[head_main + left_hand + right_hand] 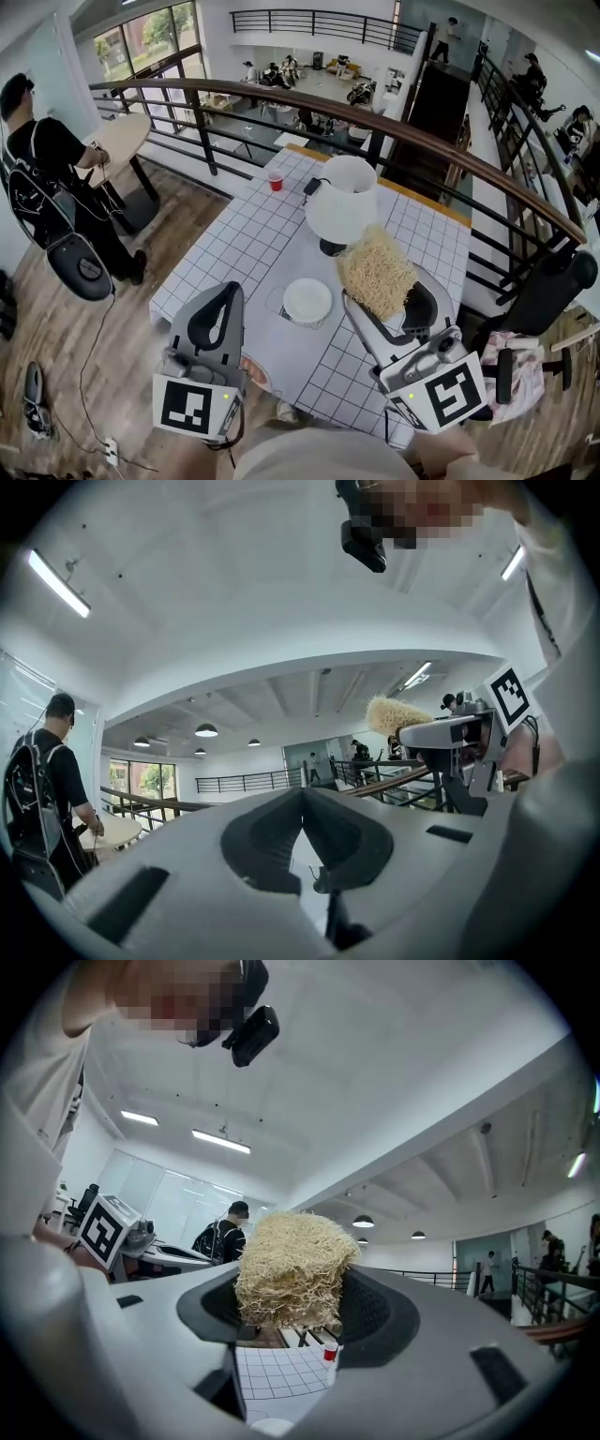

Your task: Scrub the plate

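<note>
Here, round white plate (307,301) lies near the scrubber (375,272).

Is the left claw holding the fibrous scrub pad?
No, the left claw is shut with nothing between its jaws; the fibrous scrub pad sits clamped in the right claw.

In the head view the left gripper (225,292) covers the table's (244,234) near left corner and most of a pinkish-rimmed thing (260,373) just beside it; too little of that thing shows to say what it is. The straw-coloured scrubber (375,272) in the right gripper (380,286) hides part of the lamp base (328,247), and that gripper's body hides the table's near right edge. A small dark object (311,187) near the red cup (276,180) at the far edge is too small to tell. In the right gripper view the plate (262,1426) is cut off by the bottom edge, and a jaw hides part of the red cup
</note>
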A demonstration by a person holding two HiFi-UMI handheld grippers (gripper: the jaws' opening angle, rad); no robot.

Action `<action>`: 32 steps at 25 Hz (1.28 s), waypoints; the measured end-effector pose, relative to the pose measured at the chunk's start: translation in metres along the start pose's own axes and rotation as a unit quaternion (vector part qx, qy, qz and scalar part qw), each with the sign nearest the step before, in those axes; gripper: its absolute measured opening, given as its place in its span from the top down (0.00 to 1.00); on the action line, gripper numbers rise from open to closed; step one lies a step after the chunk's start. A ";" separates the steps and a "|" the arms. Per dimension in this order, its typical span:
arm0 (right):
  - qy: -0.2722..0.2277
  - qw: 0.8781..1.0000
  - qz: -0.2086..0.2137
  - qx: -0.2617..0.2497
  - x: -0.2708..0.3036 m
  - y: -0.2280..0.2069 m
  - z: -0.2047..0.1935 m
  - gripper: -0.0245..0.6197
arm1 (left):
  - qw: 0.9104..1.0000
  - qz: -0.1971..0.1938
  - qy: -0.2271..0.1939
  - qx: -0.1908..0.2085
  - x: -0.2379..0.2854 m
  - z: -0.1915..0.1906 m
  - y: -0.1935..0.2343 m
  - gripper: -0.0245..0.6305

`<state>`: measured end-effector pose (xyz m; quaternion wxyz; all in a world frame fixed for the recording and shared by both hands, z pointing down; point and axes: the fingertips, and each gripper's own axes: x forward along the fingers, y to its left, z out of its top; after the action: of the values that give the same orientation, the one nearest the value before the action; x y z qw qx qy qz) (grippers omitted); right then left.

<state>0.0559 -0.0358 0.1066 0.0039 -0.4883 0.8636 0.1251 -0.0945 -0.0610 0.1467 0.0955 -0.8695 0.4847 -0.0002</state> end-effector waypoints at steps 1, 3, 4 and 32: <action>-0.001 1.000 0.000 -0.002 -0.002 0.001 -0.001 0.56 | 1.000 0.002 -0.001 -0.004 -0.002 -0.001 -0.002 0.94; 0.003 1.000 0.002 0.000 -0.005 0.005 -0.008 0.56 | 1.000 0.005 -0.002 -0.007 -0.008 -0.005 -0.006 0.94; 0.006 1.000 0.002 0.001 -0.007 0.008 -0.013 0.56 | 1.000 0.005 0.000 -0.009 -0.011 -0.008 -0.008 0.94; 0.054 0.998 0.002 -0.014 -0.013 0.018 -0.046 0.56 | 0.998 -0.019 0.045 -0.050 -0.022 -0.040 -0.034 0.94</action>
<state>0.0528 -0.0266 0.1570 -0.0502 -0.4930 0.8615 0.1107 -0.0807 -0.0317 0.1940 0.0298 -0.8815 0.4710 -0.0169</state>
